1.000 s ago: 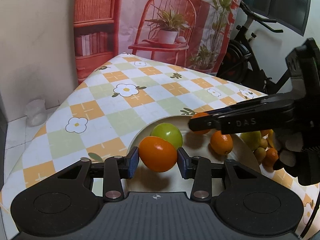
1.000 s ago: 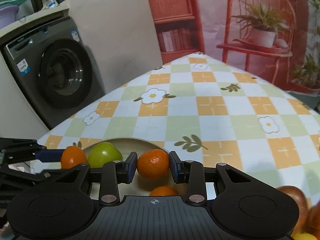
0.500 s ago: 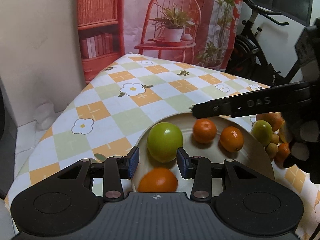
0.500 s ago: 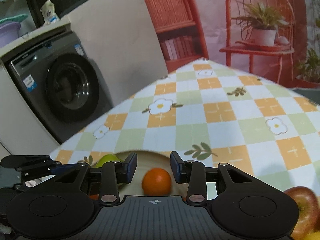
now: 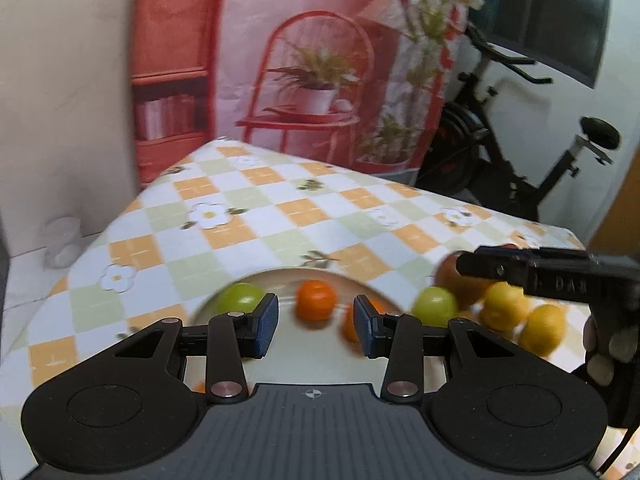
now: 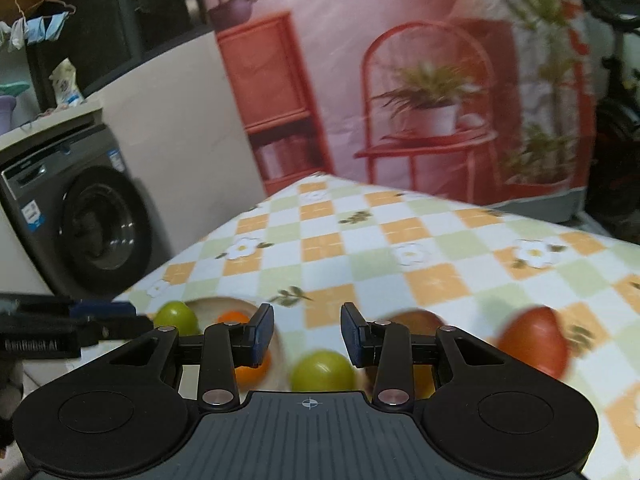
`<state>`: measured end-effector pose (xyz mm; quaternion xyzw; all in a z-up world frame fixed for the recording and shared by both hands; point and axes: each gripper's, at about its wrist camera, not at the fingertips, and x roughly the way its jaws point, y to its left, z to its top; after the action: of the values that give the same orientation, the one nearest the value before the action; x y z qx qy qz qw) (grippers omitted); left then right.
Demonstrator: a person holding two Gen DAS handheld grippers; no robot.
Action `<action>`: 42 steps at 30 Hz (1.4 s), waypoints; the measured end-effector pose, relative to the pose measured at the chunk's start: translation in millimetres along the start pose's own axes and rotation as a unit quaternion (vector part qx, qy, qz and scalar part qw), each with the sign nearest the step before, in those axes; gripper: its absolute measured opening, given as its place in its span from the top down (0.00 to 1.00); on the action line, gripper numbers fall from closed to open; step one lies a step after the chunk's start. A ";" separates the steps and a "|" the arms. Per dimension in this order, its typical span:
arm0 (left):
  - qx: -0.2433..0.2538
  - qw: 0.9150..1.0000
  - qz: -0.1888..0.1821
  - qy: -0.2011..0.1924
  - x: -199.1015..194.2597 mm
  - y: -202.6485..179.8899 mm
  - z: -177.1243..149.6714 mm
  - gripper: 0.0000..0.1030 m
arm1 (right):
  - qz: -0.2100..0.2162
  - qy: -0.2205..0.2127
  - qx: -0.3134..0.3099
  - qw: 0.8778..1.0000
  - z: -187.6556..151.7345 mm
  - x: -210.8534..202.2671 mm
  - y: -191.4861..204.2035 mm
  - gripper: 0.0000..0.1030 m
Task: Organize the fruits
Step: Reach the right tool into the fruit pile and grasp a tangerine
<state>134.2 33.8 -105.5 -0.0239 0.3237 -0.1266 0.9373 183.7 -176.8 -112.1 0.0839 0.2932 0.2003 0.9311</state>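
The table, under a checked cloth with white flowers, fills both views; its far edge and left corner drop off toward a pale wall, and the far half of the cloth lies bare, with free room above it. A grey washing machine beside that corner shows only in the right wrist view, an exercise bike mainly in the left one. The pale plate near the front edge holds a green fruit and an orange, with another orange partly behind a finger; the left view alone shows the loose heap beside it, a green fruit, yellow ones and a reddish apple behind. The left gripper hangs over the plate, its blue-padded fingers parted with nothing between them. The right gripper hovers over a green fruit off the plate, fingers apart and empty, a red apple to its right. "DAS" reads on the right tool's side, and what looks like "GenRobot.AI" on the left tool's
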 end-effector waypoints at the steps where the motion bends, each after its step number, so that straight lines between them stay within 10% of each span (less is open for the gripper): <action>1: 0.006 1.000 -0.006 0.001 0.8 -8.4 0.4 0.58 | -0.007 -0.005 0.006 1.000 -6.2 -9.2 -5.5 0.66; 13: 0.012 0.999 -0.037 0.023 17.8 -54.0 -15.4 0.60 | -0.026 -0.006 0.009 1.000 -61.9 -44.9 -17.6 0.66; 42: -0.014 0.999 -0.023 0.036 15.2 -34.8 -22.6 0.65 | -0.055 0.071 -0.067 0.994 -68.2 1.9 7.5 0.67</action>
<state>124.2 -2.9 -128.0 -0.0399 0.3585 -0.1441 0.9215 143.1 -166.6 -166.6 -0.0089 0.3486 0.1737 0.9210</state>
